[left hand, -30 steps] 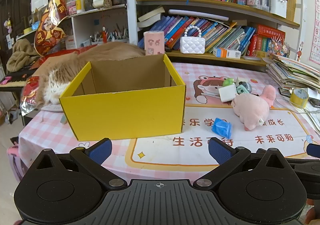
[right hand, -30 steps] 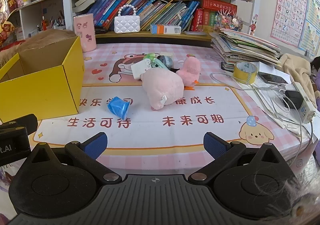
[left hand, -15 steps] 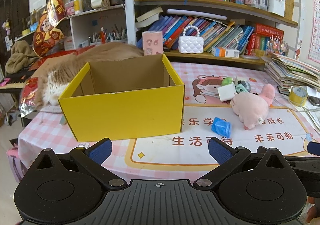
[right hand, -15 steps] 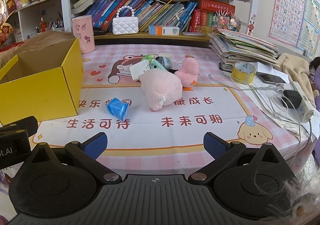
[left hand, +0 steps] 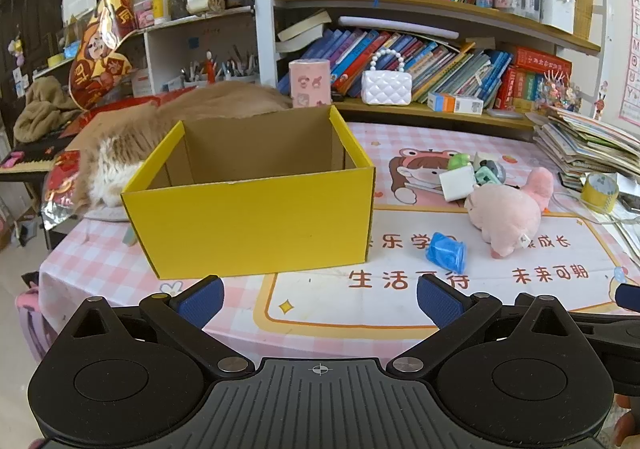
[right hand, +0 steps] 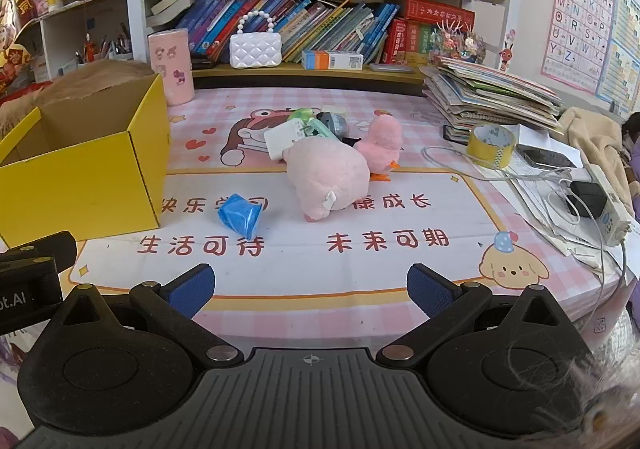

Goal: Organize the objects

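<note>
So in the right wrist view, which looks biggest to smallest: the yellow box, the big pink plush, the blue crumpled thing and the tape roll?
1. Yellow box, though it sits nearer the camera.
2. Big pink plush.
3. Blue crumpled thing and tape roll look about alike; the roll lies farther back, so I won't rank them.

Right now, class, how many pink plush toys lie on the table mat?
2: the big pink plush at the mat's middle, and the small pink duck plush touching it just behind. Others may hide behind the pile.
</note>
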`<state>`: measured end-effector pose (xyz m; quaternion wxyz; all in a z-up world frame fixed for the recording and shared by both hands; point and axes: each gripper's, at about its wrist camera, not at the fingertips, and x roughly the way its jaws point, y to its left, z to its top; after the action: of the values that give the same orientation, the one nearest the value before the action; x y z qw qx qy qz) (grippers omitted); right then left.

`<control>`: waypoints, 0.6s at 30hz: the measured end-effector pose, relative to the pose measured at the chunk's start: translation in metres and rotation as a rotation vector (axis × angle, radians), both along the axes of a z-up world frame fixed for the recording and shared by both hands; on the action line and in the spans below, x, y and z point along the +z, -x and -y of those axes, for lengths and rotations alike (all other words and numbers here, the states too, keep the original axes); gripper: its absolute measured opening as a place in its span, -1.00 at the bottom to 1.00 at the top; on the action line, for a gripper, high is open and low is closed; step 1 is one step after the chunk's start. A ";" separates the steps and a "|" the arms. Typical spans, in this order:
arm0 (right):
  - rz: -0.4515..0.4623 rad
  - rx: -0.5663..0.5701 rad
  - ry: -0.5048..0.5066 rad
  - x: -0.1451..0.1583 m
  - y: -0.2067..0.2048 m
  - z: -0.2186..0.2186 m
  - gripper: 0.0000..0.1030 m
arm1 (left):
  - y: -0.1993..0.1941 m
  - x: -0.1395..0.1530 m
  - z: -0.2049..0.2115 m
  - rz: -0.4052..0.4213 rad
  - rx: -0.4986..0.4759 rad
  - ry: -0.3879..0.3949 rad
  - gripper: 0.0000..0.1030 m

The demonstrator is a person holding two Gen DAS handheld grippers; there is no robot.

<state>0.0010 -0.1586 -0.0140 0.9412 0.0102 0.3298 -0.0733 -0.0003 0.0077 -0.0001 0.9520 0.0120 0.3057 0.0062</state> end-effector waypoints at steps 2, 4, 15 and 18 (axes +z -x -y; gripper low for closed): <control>0.000 0.000 -0.001 0.000 0.000 0.000 1.00 | 0.000 0.000 0.000 -0.001 -0.001 -0.001 1.00; -0.001 0.001 -0.001 0.000 0.000 0.000 1.00 | 0.000 0.001 0.001 -0.001 -0.003 -0.003 1.00; 0.001 0.002 -0.001 -0.001 0.001 0.001 1.00 | 0.000 0.001 0.001 -0.002 -0.003 -0.002 1.00; 0.001 0.002 -0.002 0.000 0.001 0.001 1.00 | 0.000 0.001 0.001 -0.003 -0.003 -0.002 1.00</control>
<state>-0.0003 -0.1595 -0.0142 0.9413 0.0107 0.3295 -0.0723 0.0001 0.0064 0.0007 0.9516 0.0135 0.3070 0.0051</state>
